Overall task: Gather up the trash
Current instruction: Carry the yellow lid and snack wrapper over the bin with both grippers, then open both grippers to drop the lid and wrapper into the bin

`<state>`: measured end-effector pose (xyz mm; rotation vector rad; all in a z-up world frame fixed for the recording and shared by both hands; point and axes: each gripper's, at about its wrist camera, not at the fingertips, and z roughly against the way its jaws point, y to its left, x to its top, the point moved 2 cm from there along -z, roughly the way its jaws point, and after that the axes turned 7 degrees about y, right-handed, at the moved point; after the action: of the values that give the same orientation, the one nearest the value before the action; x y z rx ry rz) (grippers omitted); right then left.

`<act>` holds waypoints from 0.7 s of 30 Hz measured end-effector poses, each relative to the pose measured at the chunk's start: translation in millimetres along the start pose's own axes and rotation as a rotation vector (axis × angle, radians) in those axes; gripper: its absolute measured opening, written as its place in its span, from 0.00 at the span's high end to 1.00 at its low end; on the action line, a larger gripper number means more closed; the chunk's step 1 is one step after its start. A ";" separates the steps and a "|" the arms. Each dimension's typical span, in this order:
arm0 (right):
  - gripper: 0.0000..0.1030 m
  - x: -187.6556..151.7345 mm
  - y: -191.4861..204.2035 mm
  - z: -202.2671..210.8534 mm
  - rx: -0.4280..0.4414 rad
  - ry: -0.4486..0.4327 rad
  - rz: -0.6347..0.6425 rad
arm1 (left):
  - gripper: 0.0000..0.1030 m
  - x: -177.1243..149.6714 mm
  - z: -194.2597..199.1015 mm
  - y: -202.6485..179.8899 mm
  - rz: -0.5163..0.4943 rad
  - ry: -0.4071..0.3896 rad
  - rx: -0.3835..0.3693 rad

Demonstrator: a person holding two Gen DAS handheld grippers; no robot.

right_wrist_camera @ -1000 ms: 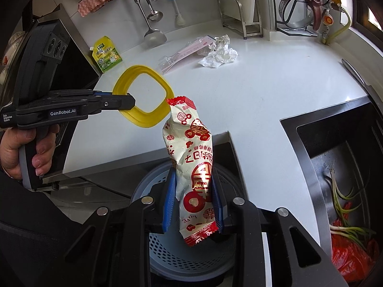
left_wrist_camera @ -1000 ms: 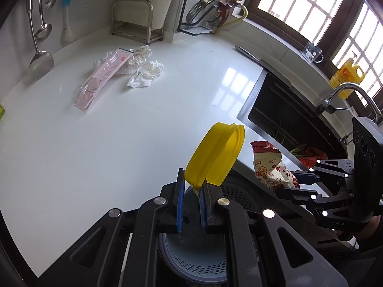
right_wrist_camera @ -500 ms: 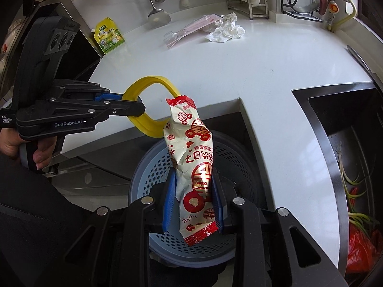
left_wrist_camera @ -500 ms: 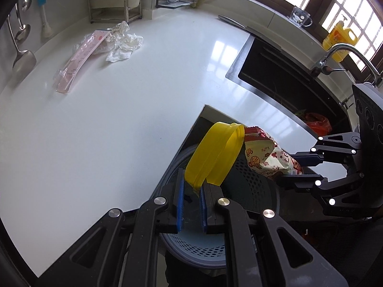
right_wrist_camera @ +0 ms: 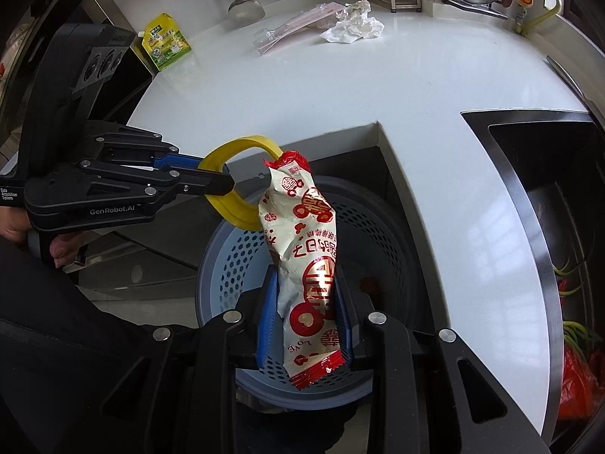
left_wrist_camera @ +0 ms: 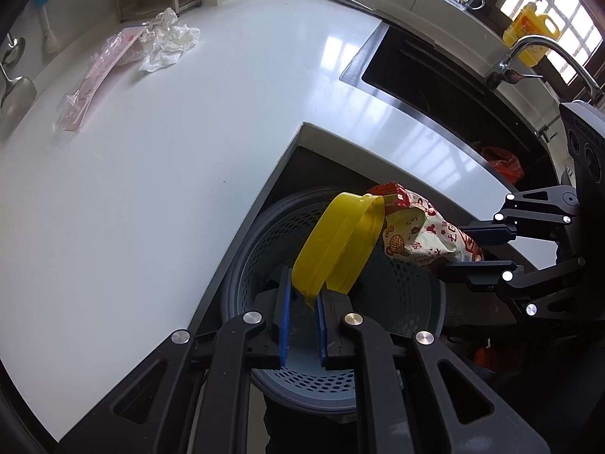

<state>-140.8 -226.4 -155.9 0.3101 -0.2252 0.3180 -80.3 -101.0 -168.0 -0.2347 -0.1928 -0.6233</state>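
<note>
A: Left gripper [left_wrist_camera: 302,304]?
B: Clenched on the yellow plastic ring-shaped lid [left_wrist_camera: 338,240], blue pads pinching its lower rim. Lid tilts up and right, centre of the left wrist frame, over the grey-blue perforated round bin [left_wrist_camera: 264,249].

A: Right gripper [right_wrist_camera: 304,310]?
B: Grasping the white-and-red printed snack wrapper [right_wrist_camera: 302,249], pads on both sides of its lower half. Wrapper stands roughly upright, centre of the right wrist frame, also above the bin [right_wrist_camera: 382,227] (crimped bottom edge pokes out below the pads).

A: Lid and wrapper touching?
B: In the left view the wrapper [left_wrist_camera: 419,234] sits just right of the lid, edges meeting or overlapping. In the right view the lid [right_wrist_camera: 230,185] is behind the wrapper's top left. Contact — cannot tell.

A: Bin location?
B: In a dark recess cut into the white glossy countertop [left_wrist_camera: 151,159], lower centre in both frames.

A: Other trash?
B: Crumpled white tissue paper [left_wrist_camera: 170,43] and a long clear-and-pink plastic package [left_wrist_camera: 96,75], upper left of the left view, touching each other on the counter, well apart from the bin. Green-yellow drink pouch [right_wrist_camera: 166,43] upper left of the right view, at the counter edge.

A: Sink?
B: Black sink [right_wrist_camera: 548,174] at the right edge, red plastic bag [right_wrist_camera: 578,378] and green stalks [right_wrist_camera: 574,329] inside.
</note>
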 end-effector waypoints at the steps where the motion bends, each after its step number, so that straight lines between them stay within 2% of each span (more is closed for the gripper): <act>1: 0.74 -1.3 -0.2 -0.6 -0.001 0.003 -0.001 | 0.89 -0.7 -1.6 -0.8 -0.004 0.004 0.002; 9: 0.74 -13.0 -2.9 -11.9 -0.024 0.047 -0.013 | 0.89 -5.2 -17.9 -3.1 -0.026 0.039 0.017; 16: 0.74 -9.3 2.6 -30.5 -0.059 0.082 0.020 | 0.89 -8.1 -36.7 -5.0 -0.040 0.070 0.041; 21: 0.74 -8.7 3.2 -51.4 -0.084 0.114 0.037 | 0.89 -10.2 -55.6 2.7 -0.016 0.103 0.052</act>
<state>-141.3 -208.8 -205.0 0.2040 -0.1321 0.3603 -80.9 -108.5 -224.1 -0.1504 -0.1112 -0.6441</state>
